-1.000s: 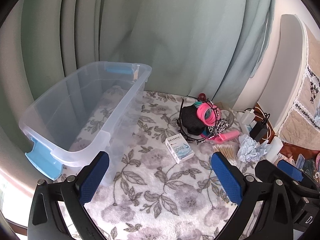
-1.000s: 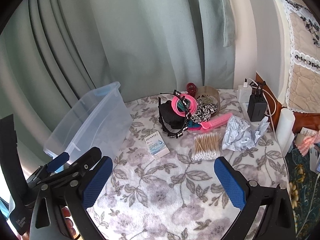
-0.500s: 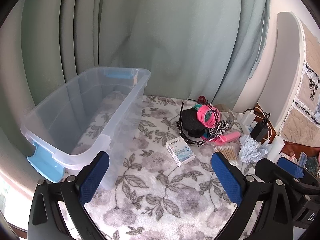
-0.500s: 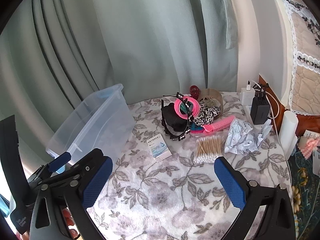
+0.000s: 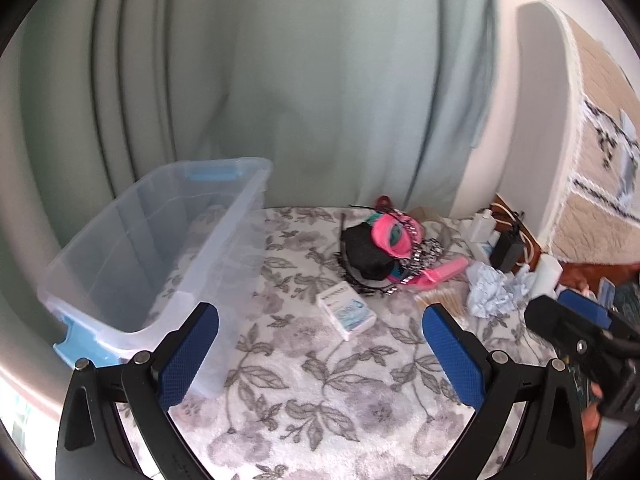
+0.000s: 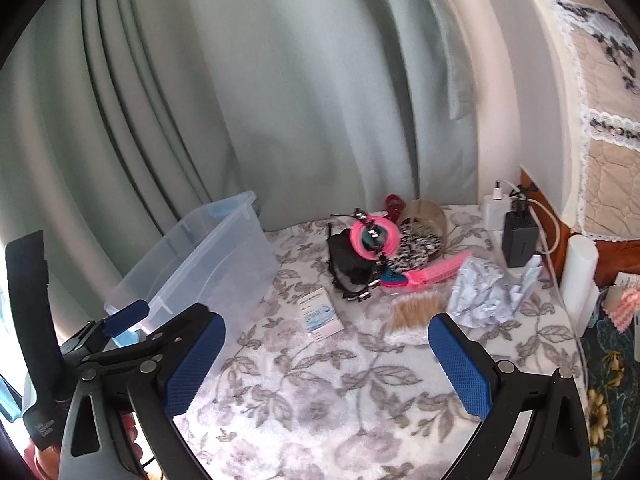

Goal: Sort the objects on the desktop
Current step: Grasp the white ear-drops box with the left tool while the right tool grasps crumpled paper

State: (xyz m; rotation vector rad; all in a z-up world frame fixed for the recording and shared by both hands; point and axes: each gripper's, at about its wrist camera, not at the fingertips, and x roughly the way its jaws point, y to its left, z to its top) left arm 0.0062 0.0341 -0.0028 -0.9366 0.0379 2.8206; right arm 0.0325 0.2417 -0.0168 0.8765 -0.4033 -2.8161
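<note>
A clear plastic bin (image 5: 152,248) (image 6: 200,260) with blue latches stands empty at the left of the floral tabletop. At the back lies a heap of hair things: pink coils (image 5: 394,236) (image 6: 374,236), a black pouch (image 5: 366,254), a pink comb (image 5: 444,270) (image 6: 436,270). In front of the heap are a small white box (image 5: 346,312) (image 6: 320,314), cotton swabs (image 5: 438,300) (image 6: 416,312) and crumpled paper (image 5: 490,290) (image 6: 480,290). My left gripper (image 5: 318,354) is open near the front edge, short of the box. My right gripper (image 6: 326,364) is open too, empty.
Green curtains hang behind the table. A charger (image 6: 518,236) with cables and a white cylinder (image 6: 580,280) stand at the right edge, next to a quilted headboard (image 6: 608,128). The right gripper's body (image 5: 588,344) shows in the left wrist view.
Both cameras have pulled back and risen slightly; the objects look smaller and lower in view. Nothing on the table has moved. Both grippers stayed open.
</note>
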